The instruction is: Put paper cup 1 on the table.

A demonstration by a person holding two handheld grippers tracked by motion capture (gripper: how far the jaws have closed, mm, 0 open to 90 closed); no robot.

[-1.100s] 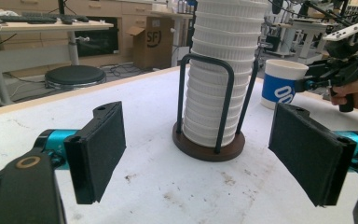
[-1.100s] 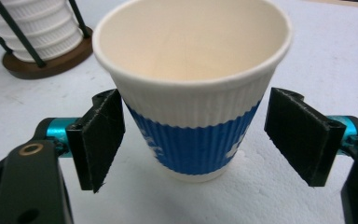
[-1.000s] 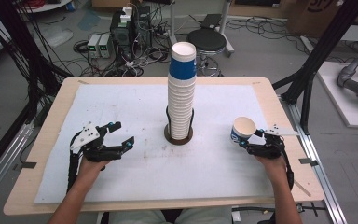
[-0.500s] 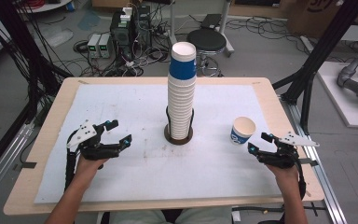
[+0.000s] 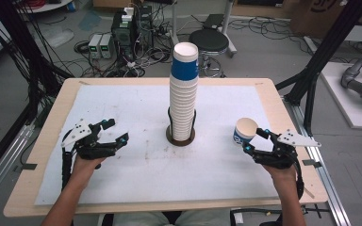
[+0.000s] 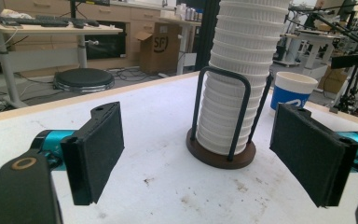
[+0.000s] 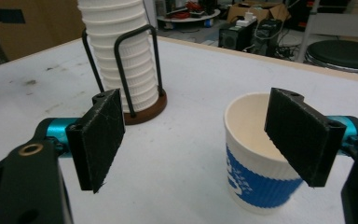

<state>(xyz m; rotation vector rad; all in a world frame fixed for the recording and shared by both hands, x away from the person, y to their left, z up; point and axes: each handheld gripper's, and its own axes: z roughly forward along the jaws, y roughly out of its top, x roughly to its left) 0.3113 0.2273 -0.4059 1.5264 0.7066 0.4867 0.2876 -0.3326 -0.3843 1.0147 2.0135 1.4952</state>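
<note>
A tall stack of white ribbed cups topped by a blue one stands in a round brown holder with black wire uprights at the table's middle. A single blue and white paper cup stands upright at the right. My right gripper is open just right of that cup, apart from it; in the right gripper view the cup sits partly behind the right pad. My left gripper is open over the white mat at the left, empty, facing the stack.
A white mat covers most of the wooden table. A black stool, electronics boxes and cables lie on the floor beyond the far edge. Black frame posts stand at both sides.
My right gripper let go of the single cup, drew back toward the right edge, then edged closer again. The cup stays upright. My left gripper shifted slightly toward the near side.
</note>
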